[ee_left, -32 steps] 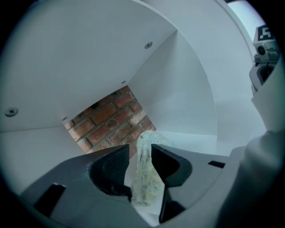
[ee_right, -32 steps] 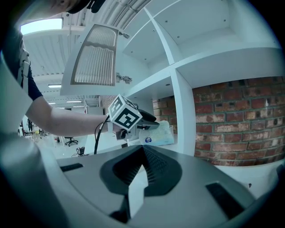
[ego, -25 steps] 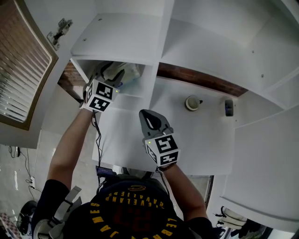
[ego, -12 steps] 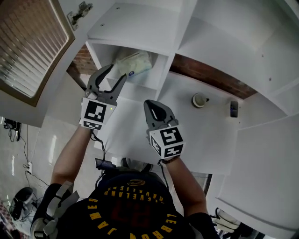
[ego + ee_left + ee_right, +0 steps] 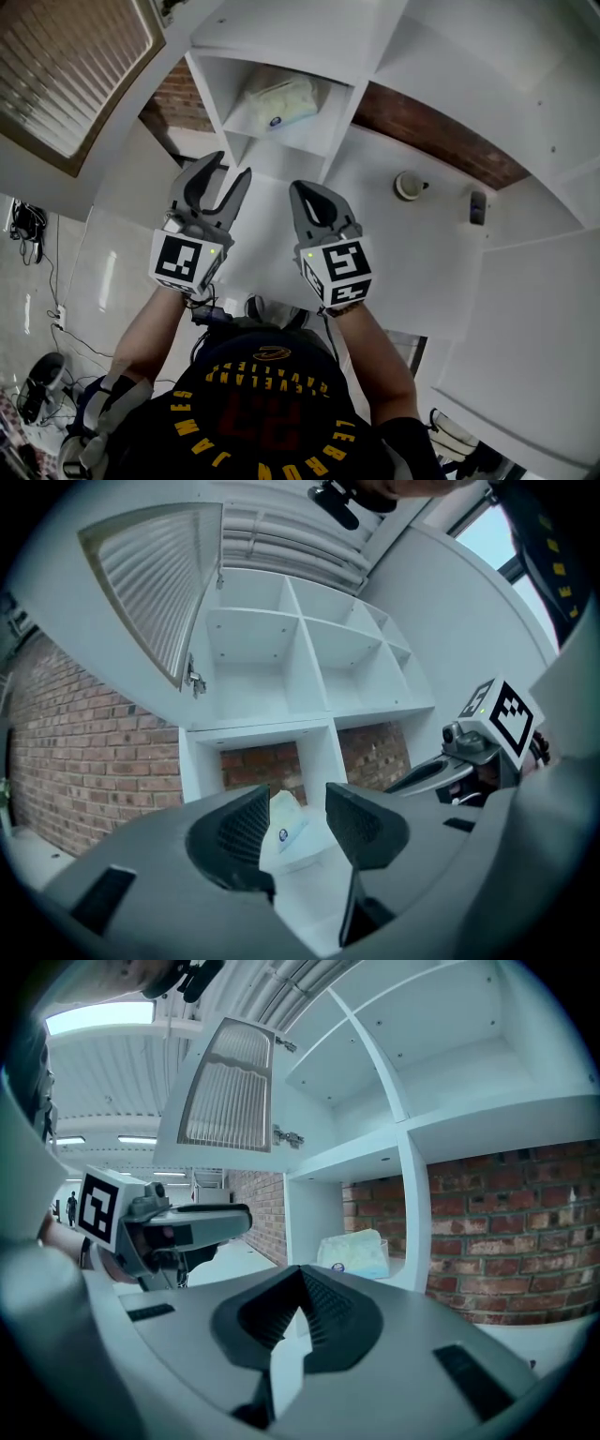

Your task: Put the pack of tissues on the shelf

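Well beyond the spread, empty left hand-held gripper [image 5: 228,169] and closed right hand-held gripper [image 5: 304,192], a pale plastic-wrapped tissue pack [image 5: 279,101] lies inside the white shelf cubby [image 5: 309,142], clear of its side walls.

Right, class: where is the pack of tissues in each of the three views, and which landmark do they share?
Head view: pack of tissues top centre, lying in the shelf compartment.
Left gripper view: pack of tissues low centre, beyond the gap between the open jaws.
Right gripper view: pack of tissues just right of centre, above the shut jaws.
Shared landmark: the brick wall behind the shelf.
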Available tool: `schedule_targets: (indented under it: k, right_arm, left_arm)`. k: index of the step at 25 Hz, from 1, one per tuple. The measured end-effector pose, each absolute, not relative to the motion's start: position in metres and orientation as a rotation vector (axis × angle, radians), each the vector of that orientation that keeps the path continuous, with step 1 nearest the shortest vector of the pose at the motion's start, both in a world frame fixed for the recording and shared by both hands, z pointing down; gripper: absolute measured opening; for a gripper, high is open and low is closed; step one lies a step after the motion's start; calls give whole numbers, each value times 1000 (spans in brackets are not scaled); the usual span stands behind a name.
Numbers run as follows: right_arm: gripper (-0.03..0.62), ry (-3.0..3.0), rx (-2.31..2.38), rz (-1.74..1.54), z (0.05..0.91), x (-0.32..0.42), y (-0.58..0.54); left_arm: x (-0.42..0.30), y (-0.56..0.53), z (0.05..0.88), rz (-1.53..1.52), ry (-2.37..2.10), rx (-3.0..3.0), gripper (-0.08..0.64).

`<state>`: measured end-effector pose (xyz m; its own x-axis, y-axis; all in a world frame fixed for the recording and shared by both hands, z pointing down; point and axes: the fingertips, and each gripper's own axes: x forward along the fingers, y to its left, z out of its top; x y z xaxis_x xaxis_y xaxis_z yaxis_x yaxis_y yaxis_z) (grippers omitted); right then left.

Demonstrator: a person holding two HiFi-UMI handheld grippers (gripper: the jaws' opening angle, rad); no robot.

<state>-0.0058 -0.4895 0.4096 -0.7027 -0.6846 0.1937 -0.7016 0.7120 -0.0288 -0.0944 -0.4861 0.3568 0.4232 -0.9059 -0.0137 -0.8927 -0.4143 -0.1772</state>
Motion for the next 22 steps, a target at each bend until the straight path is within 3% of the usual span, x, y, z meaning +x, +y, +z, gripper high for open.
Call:
schedule_targets:
  k: [7, 16, 22]
  right_arm:
    - [-5, -2763, 1229, 12, 387, 3, -469]
    - [-5, -2812, 1211, -191, 356, -3, -416]
    - [-5, -2804, 1181, -233, 350, 2, -398]
  left_arm:
    - [-95, -443, 362, -27, 1653, -2599, 178]
    - [-87, -400, 368, 25, 1561, -2704, 5]
    - [-92, -387, 360, 8, 1539, -2692, 3]
